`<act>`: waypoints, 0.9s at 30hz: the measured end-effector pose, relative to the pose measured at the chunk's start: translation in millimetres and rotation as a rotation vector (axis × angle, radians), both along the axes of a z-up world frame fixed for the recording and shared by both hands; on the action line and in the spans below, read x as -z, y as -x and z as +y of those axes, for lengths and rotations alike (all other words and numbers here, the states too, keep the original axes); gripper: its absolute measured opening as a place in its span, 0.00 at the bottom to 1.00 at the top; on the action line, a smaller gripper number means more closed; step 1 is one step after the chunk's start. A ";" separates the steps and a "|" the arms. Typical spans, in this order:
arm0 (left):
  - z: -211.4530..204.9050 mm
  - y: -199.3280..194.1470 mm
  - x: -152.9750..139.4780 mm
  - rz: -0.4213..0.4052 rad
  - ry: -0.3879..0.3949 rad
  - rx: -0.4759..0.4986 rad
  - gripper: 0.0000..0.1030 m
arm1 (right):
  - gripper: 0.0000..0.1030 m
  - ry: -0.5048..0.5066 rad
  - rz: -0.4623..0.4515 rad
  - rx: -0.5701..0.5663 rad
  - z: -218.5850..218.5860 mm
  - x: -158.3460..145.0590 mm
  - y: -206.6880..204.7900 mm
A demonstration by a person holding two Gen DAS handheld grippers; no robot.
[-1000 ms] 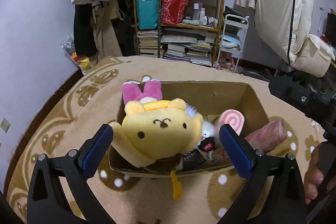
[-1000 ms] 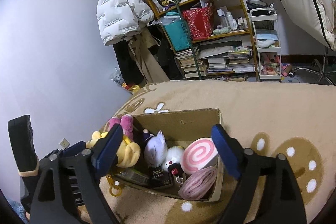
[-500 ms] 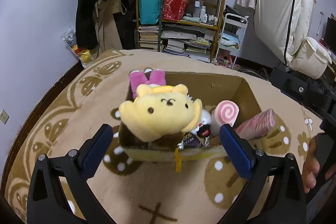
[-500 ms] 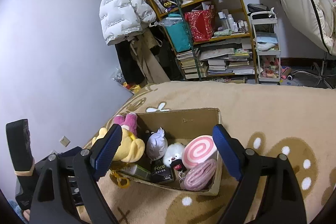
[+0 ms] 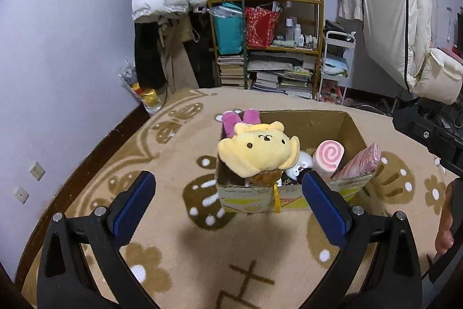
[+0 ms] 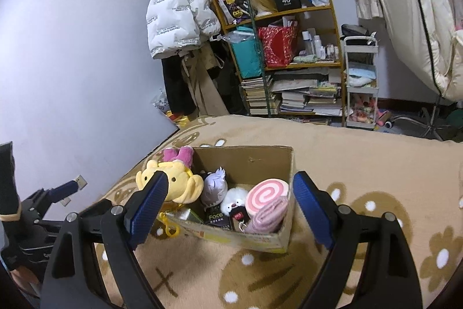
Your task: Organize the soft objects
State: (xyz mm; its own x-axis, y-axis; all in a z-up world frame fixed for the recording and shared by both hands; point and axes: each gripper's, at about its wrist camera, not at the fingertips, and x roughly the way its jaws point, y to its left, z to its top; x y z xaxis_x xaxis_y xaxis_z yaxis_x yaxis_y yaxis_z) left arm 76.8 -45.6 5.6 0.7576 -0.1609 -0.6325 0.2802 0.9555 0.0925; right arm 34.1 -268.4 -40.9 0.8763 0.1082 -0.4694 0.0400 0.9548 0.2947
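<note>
A cardboard box stands on the beige patterned blanket. A yellow bear plush rests on its left corner, in front of a pink plush. Inside lie a pink swirl roll plush, a pink folded cloth, a white plush and a purple plush. My left gripper is open and empty, short of the box. My right gripper is open and empty, its jaws either side of the box.
A cluttered shelf with books, bags and bottles stands at the back. A white trolley is beside it. A white puffer jacket hangs on the wall. The left gripper's body shows at the right wrist view's left edge.
My left gripper has pulled back from the box, leaving the yellow bear plush resting on the box's left corner. My right gripper has drawn back slightly too.
</note>
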 end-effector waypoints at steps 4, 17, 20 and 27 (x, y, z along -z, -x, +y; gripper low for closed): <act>10.5 20.7 -11.2 -0.034 -0.003 -0.011 0.97 | 1.00 0.017 -0.017 0.021 2.9 -10.6 21.4; 42.7 80.6 -37.6 -0.130 -0.029 -0.045 0.98 | 1.00 0.091 -0.048 0.030 22.5 -29.8 83.1; 44.2 86.3 -40.3 -0.142 -0.033 -0.045 0.98 | 1.00 0.121 -0.060 0.046 27.1 -31.1 92.8; 41.5 91.0 -39.4 -0.155 -0.046 -0.036 0.99 | 1.00 0.146 -0.085 0.053 33.2 -28.8 104.0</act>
